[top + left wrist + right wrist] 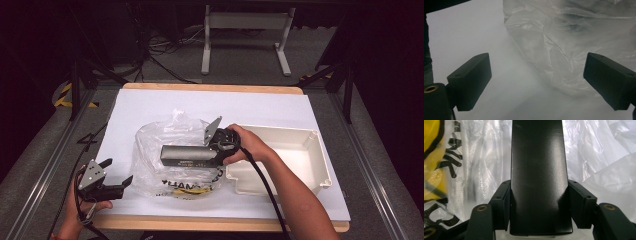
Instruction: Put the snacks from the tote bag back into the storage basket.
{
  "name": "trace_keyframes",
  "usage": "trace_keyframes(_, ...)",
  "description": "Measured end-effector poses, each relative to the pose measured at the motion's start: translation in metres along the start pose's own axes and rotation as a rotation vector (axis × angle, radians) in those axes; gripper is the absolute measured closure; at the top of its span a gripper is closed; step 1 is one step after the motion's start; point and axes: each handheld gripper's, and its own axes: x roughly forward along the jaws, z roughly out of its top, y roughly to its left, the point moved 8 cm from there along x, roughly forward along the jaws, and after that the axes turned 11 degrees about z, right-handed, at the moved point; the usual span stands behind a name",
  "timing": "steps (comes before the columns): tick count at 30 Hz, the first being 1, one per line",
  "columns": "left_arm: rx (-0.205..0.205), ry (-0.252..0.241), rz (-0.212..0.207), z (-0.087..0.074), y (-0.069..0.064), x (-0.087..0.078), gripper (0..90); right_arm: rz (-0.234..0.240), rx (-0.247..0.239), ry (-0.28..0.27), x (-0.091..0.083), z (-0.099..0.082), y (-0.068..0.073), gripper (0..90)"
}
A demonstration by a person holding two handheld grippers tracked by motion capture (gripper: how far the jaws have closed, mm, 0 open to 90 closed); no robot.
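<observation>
A long dark box (185, 156) lies level over a crumpled clear plastic bag (155, 142) with yellow and black print. My right gripper (214, 155) is shut on the box's right end. In the right gripper view both pads press the sides of the box (537, 170), which runs away from the camera, and my right gripper (539, 195) has the bag (599, 157) behind it. My left gripper (118, 171) stands open at the bag's lower left corner, with nothing between its jaws. In the left gripper view my left gripper (536, 62) faces the bag's edge (564, 45), a little short of it.
A cream plastic tray (295, 150) sits to the right of the bag, under my right forearm. White paper (150, 100) covers the wooden table. A metal stand (245, 35) is on the floor beyond the far edge.
</observation>
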Motion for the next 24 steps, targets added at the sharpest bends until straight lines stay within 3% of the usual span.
trace_keyframes(6, -0.007, 0.002, -0.009, -0.001, 0.001, 0.0, 8.8, -0.037, -0.037, -0.028, -0.005, 0.009, 0.0, 43.0)
trace_keyframes(12, -0.006, 0.003, -0.013, -0.003, 0.001, 0.001, 8.7, -0.051, -0.039, -0.068, -0.011, 0.013, 0.0, 43.0)
trace_keyframes(24, -0.008, 0.001, -0.011, -0.002, 0.001, 0.001, 8.6, -0.071, -0.052, -0.089, -0.028, 0.02, 0.003, 43.0)
